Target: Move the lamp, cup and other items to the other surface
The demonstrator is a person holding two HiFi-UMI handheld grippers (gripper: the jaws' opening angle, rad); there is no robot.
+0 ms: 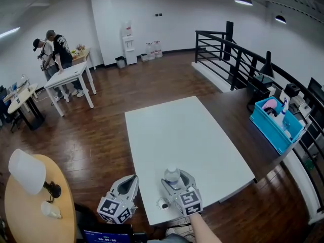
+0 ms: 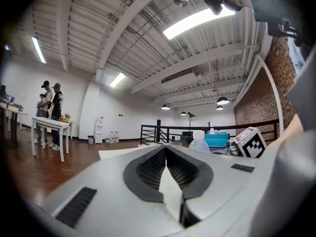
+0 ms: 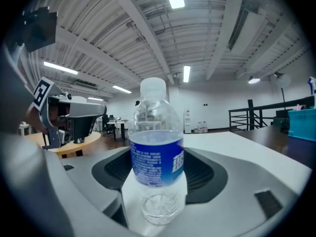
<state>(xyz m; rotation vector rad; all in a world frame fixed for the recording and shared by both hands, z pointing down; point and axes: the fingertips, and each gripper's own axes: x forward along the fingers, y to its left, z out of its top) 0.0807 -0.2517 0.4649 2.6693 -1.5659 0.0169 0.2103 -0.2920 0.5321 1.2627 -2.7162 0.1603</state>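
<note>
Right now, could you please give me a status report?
Left gripper shut, empty. Right gripper open around water bottle, upright on white table. Lamp on round table. Nothing in the way.

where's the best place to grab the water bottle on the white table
Take the water bottle, I'd say, around its blue-labelled middle, coming in level from the near side. It stands upright on the white table; the body is straight-walled there, while above it tapers to the cap. The right gripper straddles it that way, pads not pressing.
</note>
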